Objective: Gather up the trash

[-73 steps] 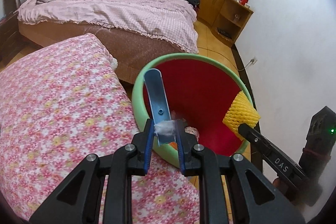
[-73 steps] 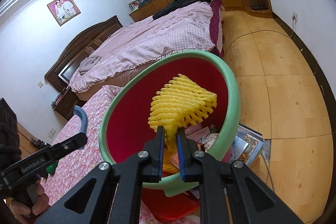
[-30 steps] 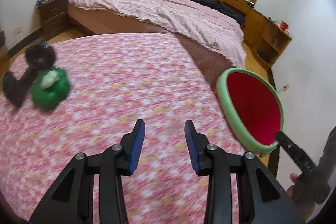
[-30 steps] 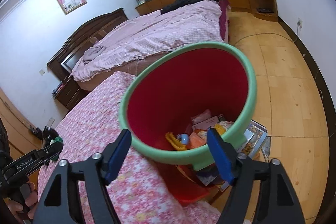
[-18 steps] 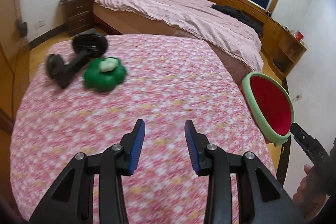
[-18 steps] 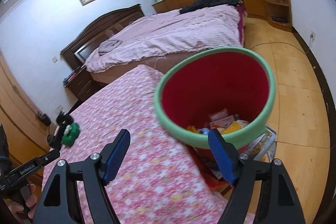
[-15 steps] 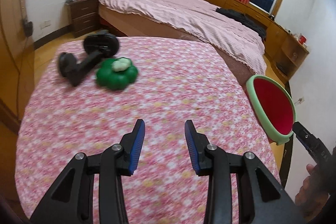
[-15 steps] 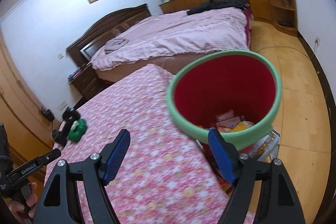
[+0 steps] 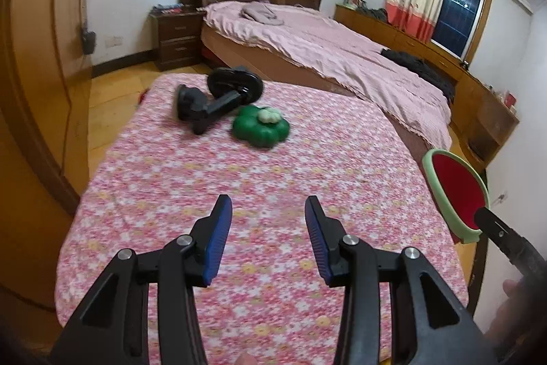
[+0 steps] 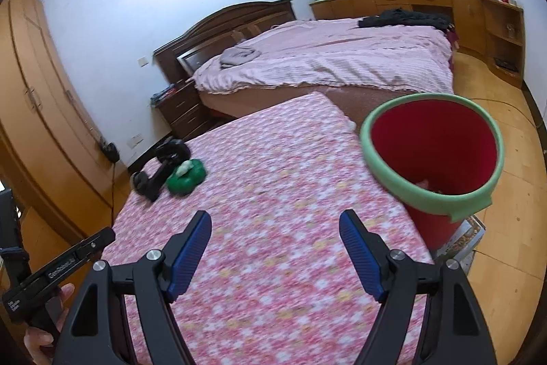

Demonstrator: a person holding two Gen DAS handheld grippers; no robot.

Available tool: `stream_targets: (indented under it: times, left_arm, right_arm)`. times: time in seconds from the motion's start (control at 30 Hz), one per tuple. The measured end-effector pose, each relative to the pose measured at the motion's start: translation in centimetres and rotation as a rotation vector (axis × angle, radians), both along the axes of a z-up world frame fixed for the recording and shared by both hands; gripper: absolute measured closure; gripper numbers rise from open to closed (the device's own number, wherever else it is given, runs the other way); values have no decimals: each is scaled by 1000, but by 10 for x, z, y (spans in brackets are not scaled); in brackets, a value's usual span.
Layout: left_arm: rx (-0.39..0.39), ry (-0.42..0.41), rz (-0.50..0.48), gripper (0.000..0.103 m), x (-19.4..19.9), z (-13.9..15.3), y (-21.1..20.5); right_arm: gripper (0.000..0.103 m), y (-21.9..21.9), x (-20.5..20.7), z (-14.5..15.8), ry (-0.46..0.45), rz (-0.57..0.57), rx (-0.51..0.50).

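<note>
Beyond the left tongs (image 9: 268, 218) (opening, empty) lies the green holder (image 9: 260, 127)

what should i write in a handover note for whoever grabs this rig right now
Left hand-held gripper: empty, jaws opening.
Right hand-held gripper: open, empty.
Both are over the pink floral cloth.
Red bin with green rim stands at the cloth's right edge and has some trash in it.
Left on the cloth at the far end: a green flower-shaped thing with a white crumpled wad on top, beside a black device.
Next, probably: bin the wad.
</note>
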State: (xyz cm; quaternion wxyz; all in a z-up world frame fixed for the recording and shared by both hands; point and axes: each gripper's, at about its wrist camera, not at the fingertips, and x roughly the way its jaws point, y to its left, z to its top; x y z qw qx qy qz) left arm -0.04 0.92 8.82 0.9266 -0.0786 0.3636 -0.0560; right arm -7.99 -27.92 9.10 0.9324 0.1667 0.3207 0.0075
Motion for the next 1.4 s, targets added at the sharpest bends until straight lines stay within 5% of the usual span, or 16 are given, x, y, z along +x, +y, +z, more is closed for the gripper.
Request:
stream_targets:
  times: [1.0,1.4]
  left_arm:
    - [146,-146,109,58,-17,-23,-5]
    - [134,-163,113,58,-16,-22,-5]
  right_arm:
    - [17,46,-6,-29,-57,115,-84]
    - [17,43,-3,-32,-44,98,-73]
